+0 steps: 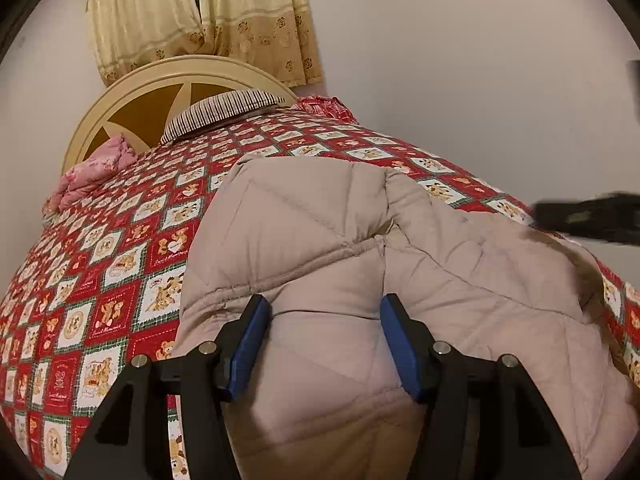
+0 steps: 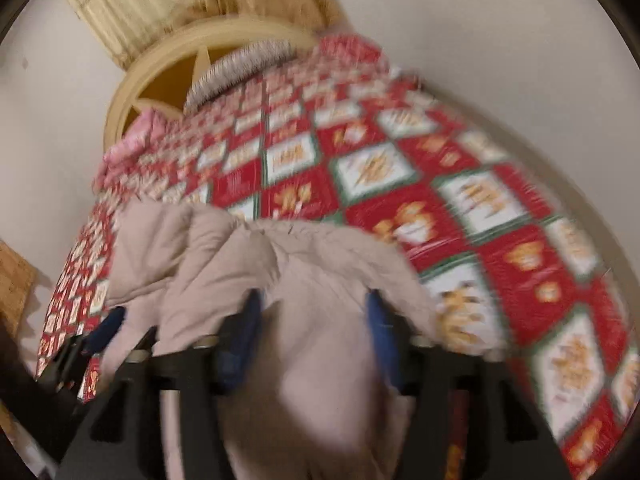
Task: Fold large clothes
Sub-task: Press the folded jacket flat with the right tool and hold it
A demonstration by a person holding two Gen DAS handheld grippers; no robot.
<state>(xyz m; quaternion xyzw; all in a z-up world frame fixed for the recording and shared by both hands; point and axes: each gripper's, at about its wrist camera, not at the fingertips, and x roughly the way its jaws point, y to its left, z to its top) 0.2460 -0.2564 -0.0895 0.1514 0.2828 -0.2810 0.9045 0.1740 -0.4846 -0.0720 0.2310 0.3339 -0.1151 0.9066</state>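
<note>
A beige quilted puffer jacket (image 1: 320, 248) lies bunched on the bed. My left gripper (image 1: 326, 308) is open, its blue pads wide apart, with jacket fabric bulging between them. In the blurred right wrist view the jacket (image 2: 248, 264) fills the lower middle. My right gripper (image 2: 312, 304) is open over it, with fabric between the blue pads. My left gripper's blue fingers (image 2: 108, 324) show at the left edge of that view. The right gripper appears as a dark blurred shape (image 1: 592, 216) at the right of the left wrist view.
The bed has a red patchwork bear-print cover (image 1: 120, 280). A striped pillow (image 1: 224, 112) and a pink bundle (image 1: 92, 176) lie by the cream headboard (image 1: 120, 96). Yellow curtains (image 1: 200, 12) hang behind. A white wall borders the bed's right side. A wooden piece (image 2: 12, 280) stands at left.
</note>
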